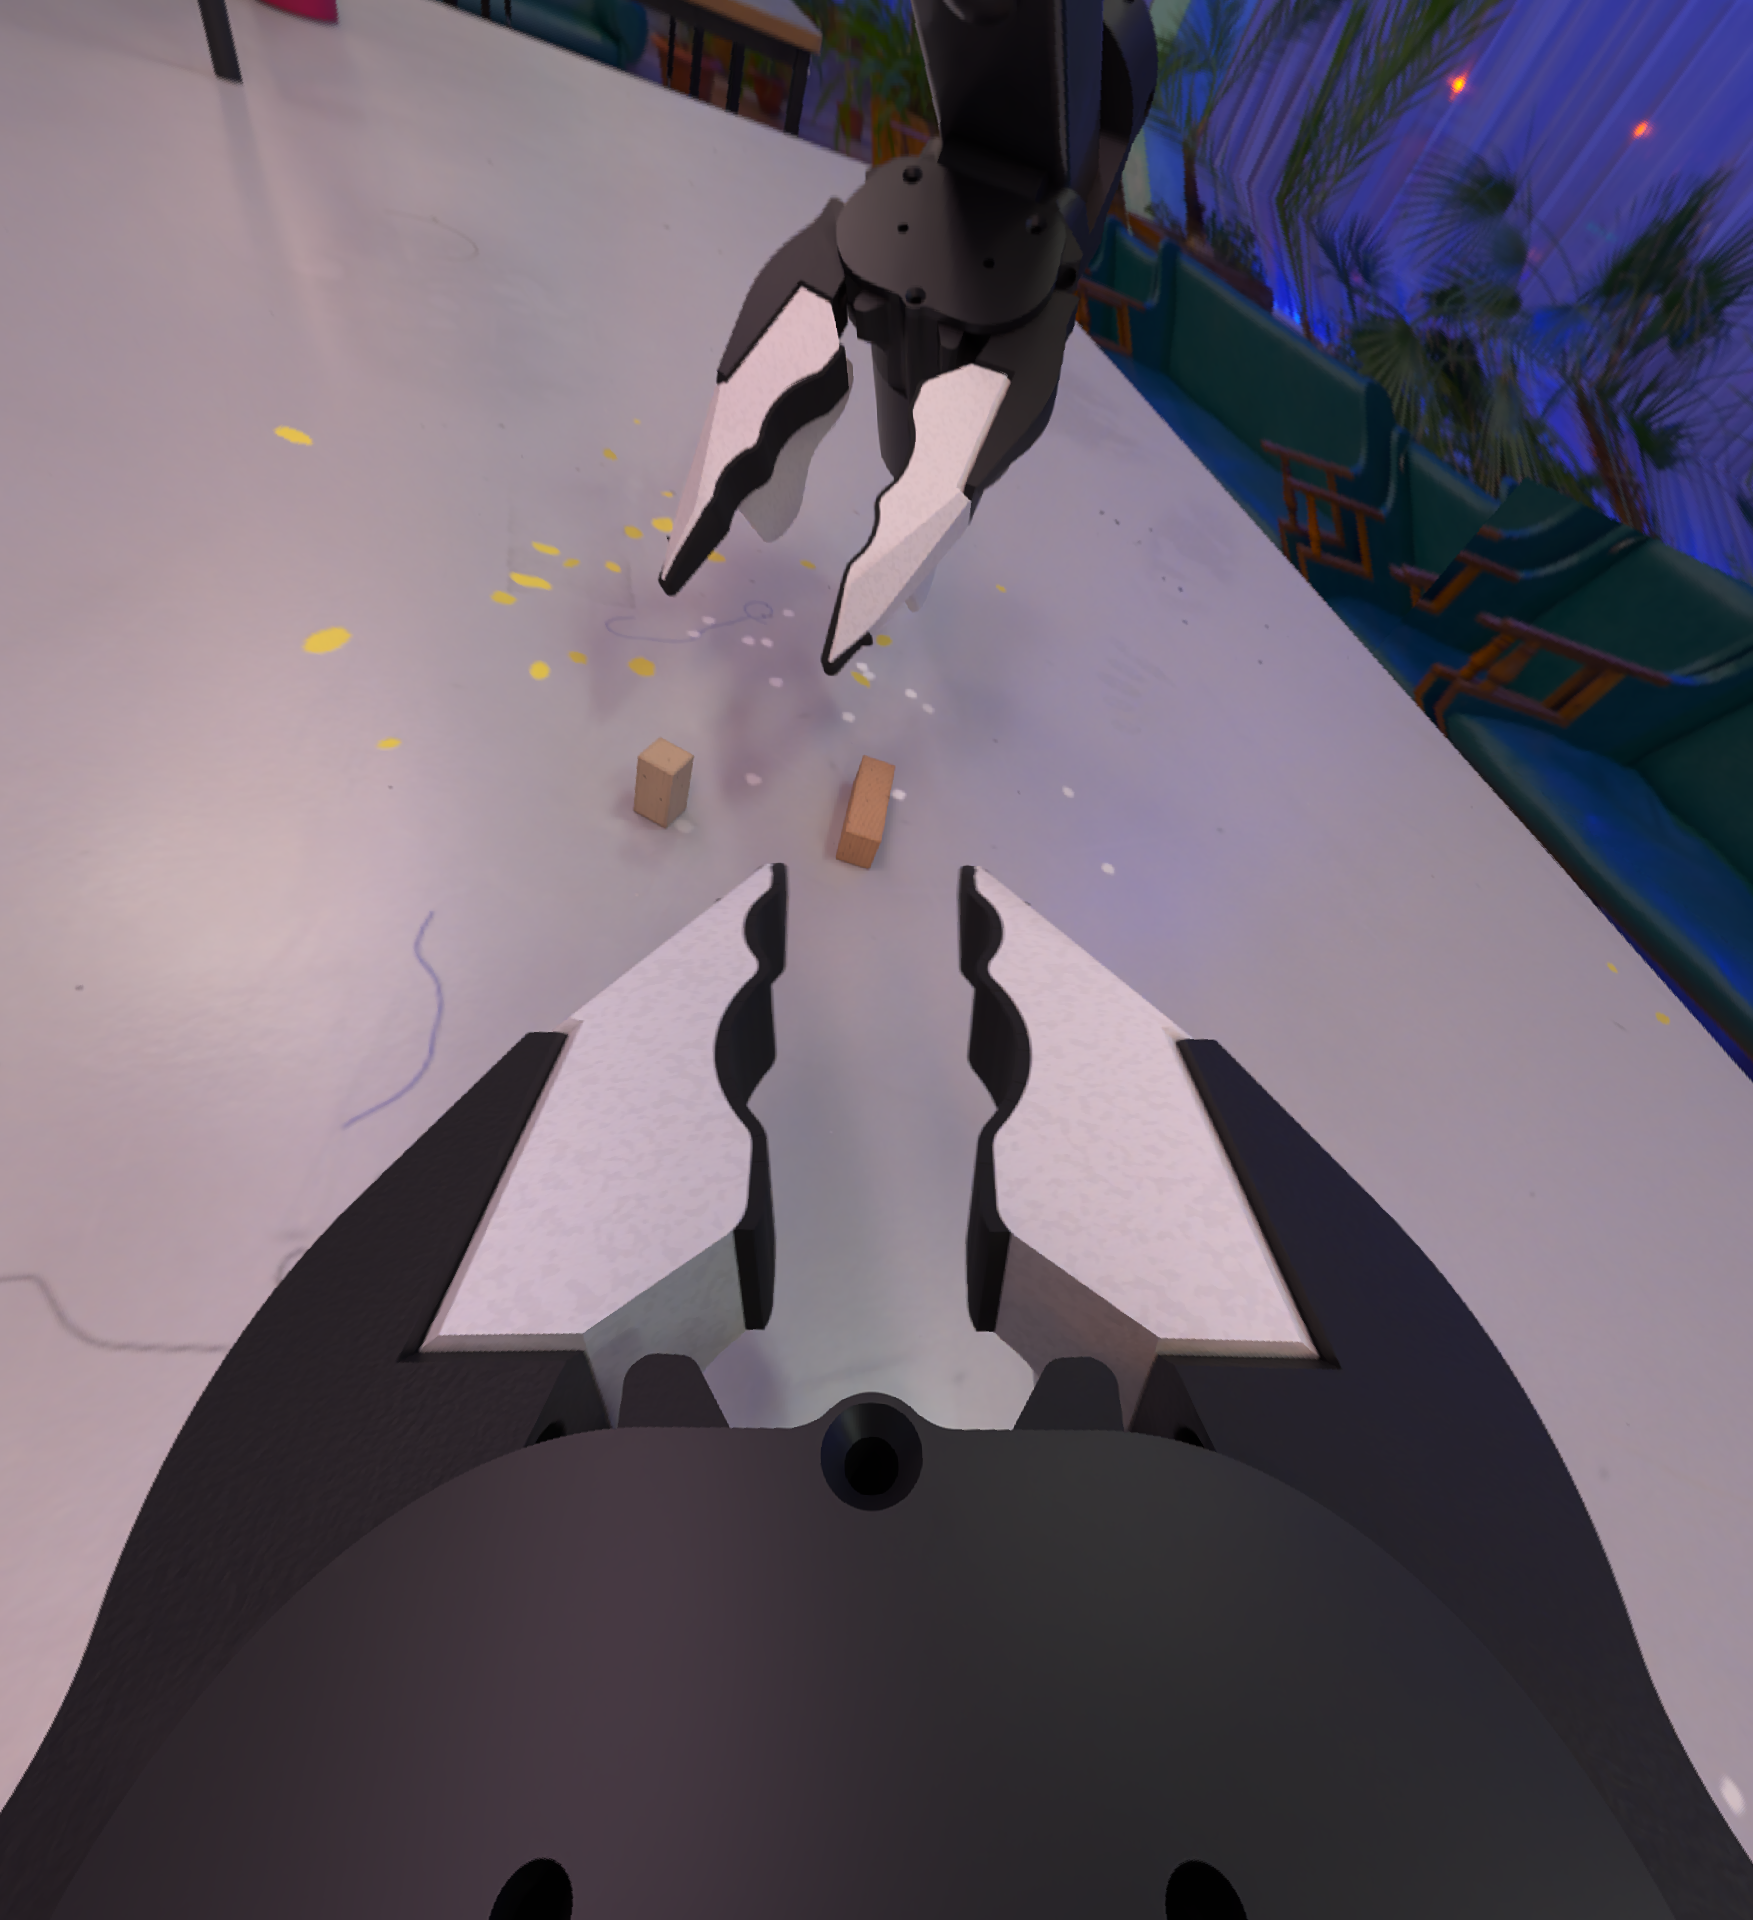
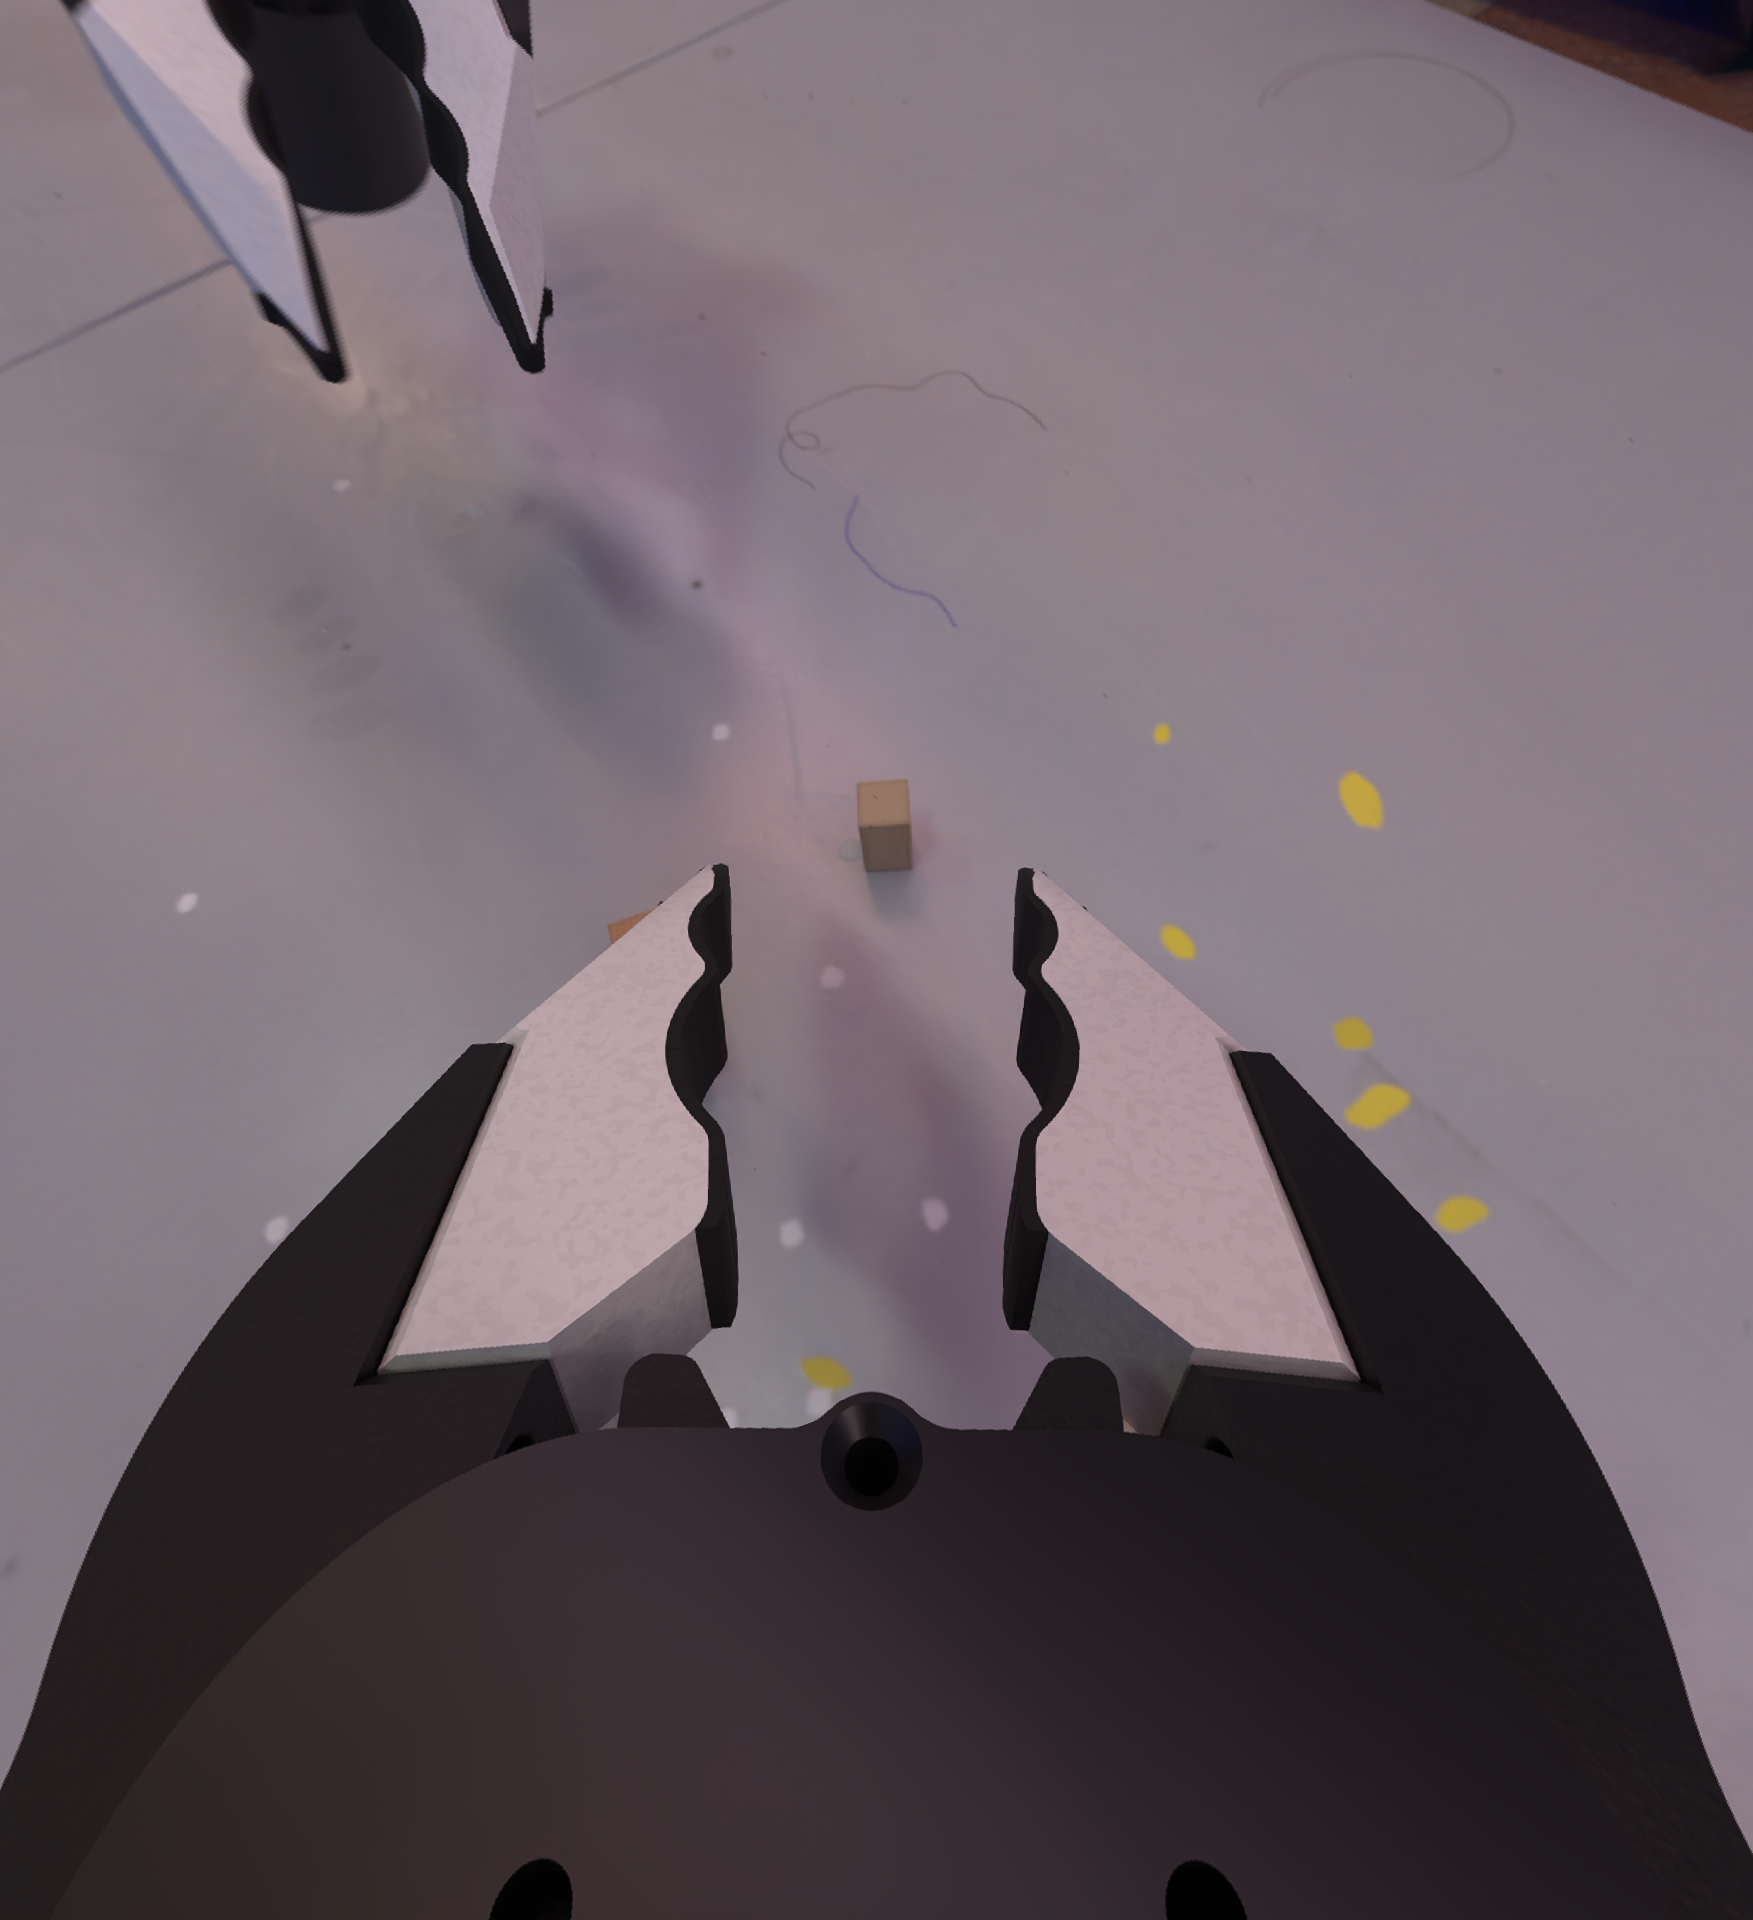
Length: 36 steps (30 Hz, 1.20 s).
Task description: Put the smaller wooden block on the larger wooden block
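Note:
Two wooden blocks lie apart on the white table (image 1: 228, 727). A pale beige block (image 1: 663, 781) is on the left. A slimmer, longer orange-brown block (image 1: 866, 810) is on the right, just beyond my left gripper (image 1: 872, 878), which is open and empty above the table. My right gripper (image 1: 756, 621) hangs open and empty above the table beyond both blocks, pointing back toward them. In the right wrist view the beige block (image 2: 884, 826) sits just past my right gripper (image 2: 872, 878). Only a corner of the orange-brown block (image 2: 628, 925) shows behind its left finger. My left gripper (image 2: 432, 364) is at the top left.
Yellow paint spots (image 1: 326, 641) and pen scribbles (image 1: 415, 1029) mark the tabletop. The table's edge (image 1: 1474, 727) runs diagonally on the right, with green benches (image 1: 1630, 665) below it. A dark leg (image 1: 219, 42) stands at the far left.

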Each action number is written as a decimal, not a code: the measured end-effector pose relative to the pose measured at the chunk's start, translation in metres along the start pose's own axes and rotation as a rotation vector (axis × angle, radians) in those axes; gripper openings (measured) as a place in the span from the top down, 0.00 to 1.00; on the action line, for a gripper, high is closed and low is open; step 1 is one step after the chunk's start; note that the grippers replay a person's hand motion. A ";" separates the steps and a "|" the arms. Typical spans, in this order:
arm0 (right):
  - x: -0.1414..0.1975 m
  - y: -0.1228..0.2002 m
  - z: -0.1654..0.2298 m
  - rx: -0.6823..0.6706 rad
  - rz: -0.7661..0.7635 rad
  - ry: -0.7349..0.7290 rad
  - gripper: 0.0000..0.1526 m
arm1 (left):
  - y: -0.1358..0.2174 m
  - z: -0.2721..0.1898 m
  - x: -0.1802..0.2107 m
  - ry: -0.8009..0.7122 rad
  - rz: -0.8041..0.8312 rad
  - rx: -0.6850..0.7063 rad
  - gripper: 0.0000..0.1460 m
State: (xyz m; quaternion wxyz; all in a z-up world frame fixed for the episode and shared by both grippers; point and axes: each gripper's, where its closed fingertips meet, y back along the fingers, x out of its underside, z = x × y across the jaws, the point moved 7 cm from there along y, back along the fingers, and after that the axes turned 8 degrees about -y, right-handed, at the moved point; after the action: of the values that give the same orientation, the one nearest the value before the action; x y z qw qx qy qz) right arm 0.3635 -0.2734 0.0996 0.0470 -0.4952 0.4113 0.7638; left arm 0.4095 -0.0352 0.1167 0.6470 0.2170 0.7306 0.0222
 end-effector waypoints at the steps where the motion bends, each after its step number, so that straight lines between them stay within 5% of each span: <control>1: -0.001 0.000 0.001 -0.012 -0.009 -0.001 0.64 | 0.000 0.000 0.000 -0.003 -0.013 -0.004 0.82; 4: -0.004 -0.002 0.005 -0.033 -0.022 0.003 0.64 | 0.004 0.000 0.000 -0.010 -0.031 -0.002 0.92; 11: -0.005 -0.004 -0.001 -0.014 -0.036 -0.016 0.64 | 0.021 -0.005 0.004 -0.007 -0.004 -0.024 0.94; 18: 0.000 -0.040 0.005 0.043 0.126 0.106 0.65 | 0.034 -0.015 0.008 -0.023 0.059 -0.005 0.93; 26: -0.001 -0.060 -0.001 0.068 0.202 0.128 0.92 | 0.042 -0.016 0.009 -0.016 0.082 0.000 0.82; 32: -0.011 -0.037 0.006 0.098 0.106 0.211 0.92 | 0.055 -0.020 0.008 -0.044 0.134 -0.052 0.80; 36: -0.018 -0.011 0.014 0.236 -0.027 0.406 0.92 | 0.064 -0.022 0.006 -0.056 0.198 -0.151 0.57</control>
State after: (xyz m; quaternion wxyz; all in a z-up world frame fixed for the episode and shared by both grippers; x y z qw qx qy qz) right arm 0.3677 -0.2501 0.1100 0.0312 -0.6351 0.4922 0.5945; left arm 0.4065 0.0304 0.1348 0.6765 0.2394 0.6833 0.1350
